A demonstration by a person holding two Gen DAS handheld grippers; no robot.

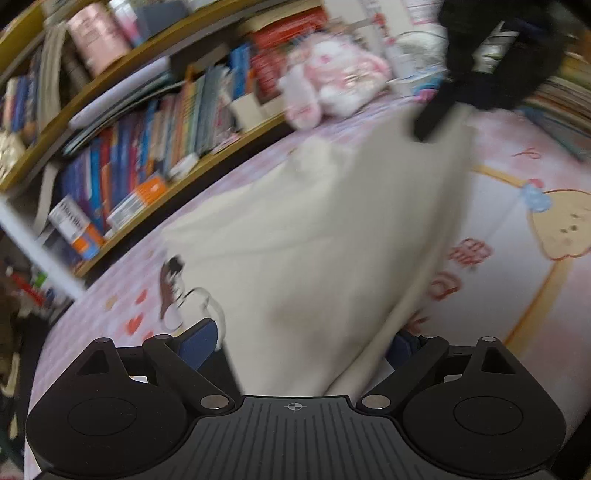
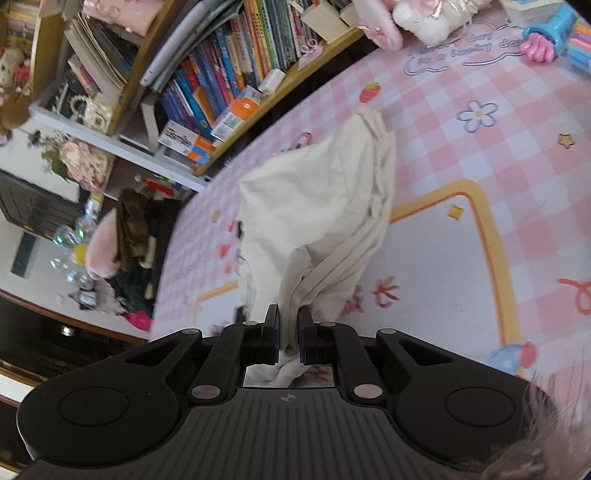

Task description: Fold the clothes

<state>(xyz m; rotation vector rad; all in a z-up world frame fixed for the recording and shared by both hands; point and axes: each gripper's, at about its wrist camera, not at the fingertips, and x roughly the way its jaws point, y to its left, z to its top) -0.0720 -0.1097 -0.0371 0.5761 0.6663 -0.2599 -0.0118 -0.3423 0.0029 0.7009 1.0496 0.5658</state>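
Note:
A cream garment (image 1: 314, 236) hangs stretched over the pink checked mat (image 1: 517, 295), blurred by motion. In the left wrist view my left gripper (image 1: 301, 338) stands open, and the near end of the cloth passes between its wide-apart blue pads (image 1: 199, 343) without being pinched. At the far end my right gripper (image 1: 423, 129) holds the cloth up. In the right wrist view the right gripper (image 2: 288, 325) is shut on a bunched fold of the cream garment (image 2: 332, 192), which trails away over the mat (image 2: 480, 166). A dark print shows at the garment's left edge.
A bookshelf (image 1: 147, 147) packed with books runs along the mat's far side. A pink and white plush toy (image 1: 332, 81) and a pink and blue toy (image 2: 550, 33) lie at the mat's far end. Dark clothes (image 2: 129, 236) are piled off its left edge.

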